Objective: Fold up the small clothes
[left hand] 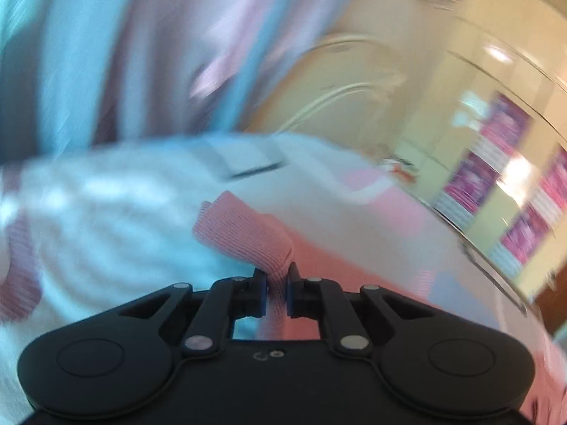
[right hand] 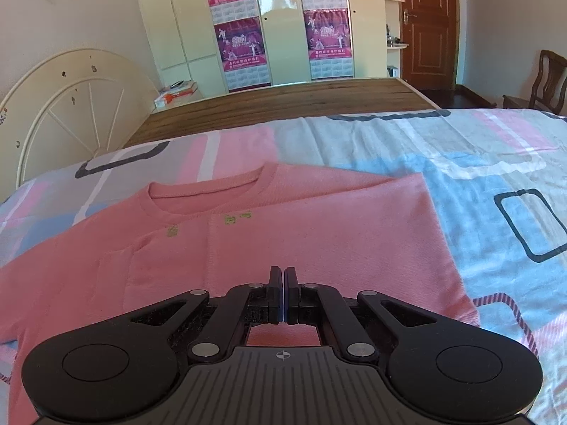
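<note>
Bedsheet [right hand: 443,163]: pastel pink, blue and grey blocks, dark rounded rectangles.
Headboard [right hand: 71,106]: cream, arched, spoked, at left.
Wardrobe [right hand: 276,35]: pale doors, magenta calendar posters [right hand: 241,53].
Door [right hand: 428,24]: brown wood, shut.
Chair [right hand: 545,81]: dark wood, far right.

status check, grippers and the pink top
Left gripper shut on pink ribbed cuff. Right gripper shut, empty, over pink top. Nothing blocking.

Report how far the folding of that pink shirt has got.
Done: the pink shirt lies spread front-up on the patterned bedsheet, collar away from the camera. In hand: the left claw is shut on a ribbed pink cuff, in a motion-blurred view. The right claw is shut and empty above the shirt. Left: the right-wrist view shows no finished fold in the body yet.
</note>
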Demonstrator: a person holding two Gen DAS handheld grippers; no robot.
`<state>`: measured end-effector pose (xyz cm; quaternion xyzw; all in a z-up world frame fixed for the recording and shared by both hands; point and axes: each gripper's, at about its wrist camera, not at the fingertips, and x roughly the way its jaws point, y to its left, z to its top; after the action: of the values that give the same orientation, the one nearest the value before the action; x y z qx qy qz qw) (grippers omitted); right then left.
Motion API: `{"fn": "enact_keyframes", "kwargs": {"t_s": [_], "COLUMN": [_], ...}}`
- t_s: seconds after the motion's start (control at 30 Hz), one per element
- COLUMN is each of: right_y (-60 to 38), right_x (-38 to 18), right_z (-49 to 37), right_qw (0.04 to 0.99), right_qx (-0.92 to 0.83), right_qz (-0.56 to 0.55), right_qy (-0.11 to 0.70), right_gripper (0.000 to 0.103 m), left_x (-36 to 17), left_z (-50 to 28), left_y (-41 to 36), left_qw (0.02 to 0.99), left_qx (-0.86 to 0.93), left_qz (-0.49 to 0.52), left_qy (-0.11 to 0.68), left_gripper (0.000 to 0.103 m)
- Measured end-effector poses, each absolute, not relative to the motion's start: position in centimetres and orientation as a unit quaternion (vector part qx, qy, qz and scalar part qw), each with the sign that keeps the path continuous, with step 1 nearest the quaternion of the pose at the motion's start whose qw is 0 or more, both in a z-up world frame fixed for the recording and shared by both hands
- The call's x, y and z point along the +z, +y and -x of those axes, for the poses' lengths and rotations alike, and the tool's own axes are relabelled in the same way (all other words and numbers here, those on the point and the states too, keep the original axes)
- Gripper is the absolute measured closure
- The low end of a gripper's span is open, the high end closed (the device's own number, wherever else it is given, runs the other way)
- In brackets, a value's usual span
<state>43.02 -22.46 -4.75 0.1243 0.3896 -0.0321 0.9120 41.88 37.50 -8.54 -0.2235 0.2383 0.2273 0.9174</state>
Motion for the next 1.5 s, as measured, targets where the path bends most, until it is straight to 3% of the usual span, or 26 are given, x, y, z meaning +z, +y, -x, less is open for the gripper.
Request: {"fn": "enact_keyframes", "kwargs": {"t_s": [0.33,0.53,0.73,0.8,0.83,0.87,0.9,0.93,0.97,1.03,1.07,1.1,1.3,1.4,1.43,1.47,1.5], "right_y": [-25.6,-27.5,-28.9,-29.2,-29.3,-29.2,-28.9,-28.6,-28.2,-27.4,-27.0,-26.5,-23.8,-22.7,-22.4,-22.0,-21.6], "right_x": [-5.7,-5.5,-5.2,-5.3,-5.4,-5.6,-5.7,-5.7,-5.7,-5.6,-5.7,-6.0,-8.6,-9.8,-9.9,-9.9,-9.9], "right_z": [-41.0,-39.6,-39.0,-38.9,-38.9,-39.1,-39.3,-39.4,-39.4,-39.4,-39.7,-40.1,-42.9,-44.3,-44.6,-45.0,-45.4], "right_qw": [0.909,0.906,0.901,0.897,0.895,0.892,0.891,0.892,0.896,0.900,0.897,0.892,0.861,0.851,0.851,0.853,0.853], "right_qx": [-0.031,-0.042,-0.038,-0.027,-0.018,-0.009,-0.003,-0.001,0.002,0.031,0.045,0.054,0.094,0.100,0.101,0.102,0.101], "right_qz": [-0.156,-0.204,-0.227,-0.240,-0.248,-0.254,-0.253,-0.248,-0.246,-0.251,-0.255,-0.258,-0.297,-0.311,-0.310,-0.306,-0.300], "right_qy": [0.384,0.370,0.369,0.370,0.371,0.374,0.377,0.379,0.370,0.355,0.358,0.366,0.402,0.412,0.411,0.411,0.415], "right_gripper": [0.103,0.103,0.103,0.103,0.103,0.100,0.086,0.034,0.014,0.022,0.036,0.041,0.044,0.044,0.049,0.061,0.064], "left_x": [-2.6,-4.1,-9.4,-11.4,-12.3,-12.8,-12.7,-12.3,-11.8,-10.8,-10.2,-9.8,-9.5,-10.8,-11.0,-11.3,-11.5], "left_z": [-46.1,-48.0,-48.6,-49.2,-49.4,-49.2,-48.6,-47.9,-47.3,-46.1,-45.7,-45.1,-41.1,-40.9,-41.1,-41.6,-41.9], "left_y": [17.0,3.9,-5.7,-7.0,-7.8,-8.2,-8.3,-7.7,-6.7,-4.4,-3.2,-1.6,8.3,11.6,12.5,12.9,13.1], "left_qw": [0.965,0.957,0.928,0.910,0.901,0.899,0.904,0.910,0.915,0.925,0.931,0.935,0.936,0.920,0.920,0.919,0.917], "left_qx": [-0.003,-0.096,-0.164,-0.185,-0.188,-0.185,-0.181,-0.182,-0.179,-0.155,-0.140,-0.124,-0.012,0.033,0.039,0.044,0.045], "left_qz": [0.116,0.018,-0.052,-0.064,-0.077,-0.084,-0.083,-0.077,-0.070,-0.055,-0.049,-0.047,-0.083,-0.080,-0.073,-0.067,-0.064], "left_qy": [0.237,0.275,0.330,0.366,0.383,0.389,0.379,0.365,0.356,0.342,0.334,0.329,0.343,0.382,0.384,0.386,0.391], "left_gripper": [0.094,0.094,0.094,0.088,0.071,0.057,0.053,0.051,0.051,0.052,0.052,0.052,0.054,0.064,0.064,0.064,0.064]}}
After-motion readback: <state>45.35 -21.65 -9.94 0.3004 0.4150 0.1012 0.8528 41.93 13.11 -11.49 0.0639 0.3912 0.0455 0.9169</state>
